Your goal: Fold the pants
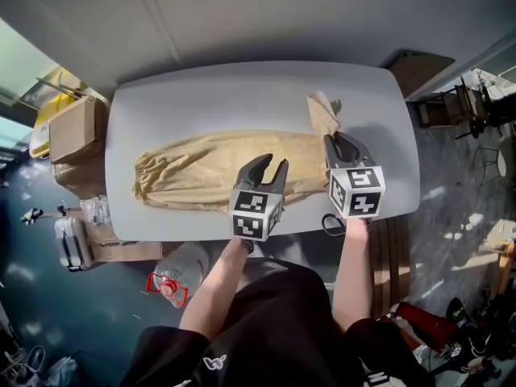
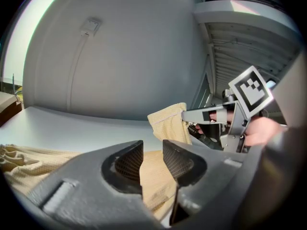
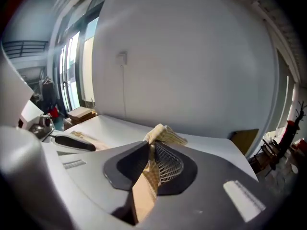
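Tan pants (image 1: 193,176) lie stretched across the grey table (image 1: 242,95), with the elastic waist at the left. My right gripper (image 1: 336,139) is shut on the leg end at the right, and that end (image 1: 322,113) stands lifted and curled above the table. In the right gripper view the cloth (image 3: 165,135) is pinched between the pads and sticks out past them. My left gripper (image 1: 271,166) hovers over the middle of the pants near the front edge, open. In the left gripper view the cloth (image 2: 29,164) lies below the jaws (image 2: 152,150), with nothing between them.
Cardboard boxes (image 1: 71,127) and a suitcase (image 1: 71,240) stand on the floor left of the table. A large water bottle (image 1: 173,276) lies near the front left corner. A brown board (image 1: 419,71) and chairs (image 1: 459,107) are at the right. A grey wall runs behind the table.
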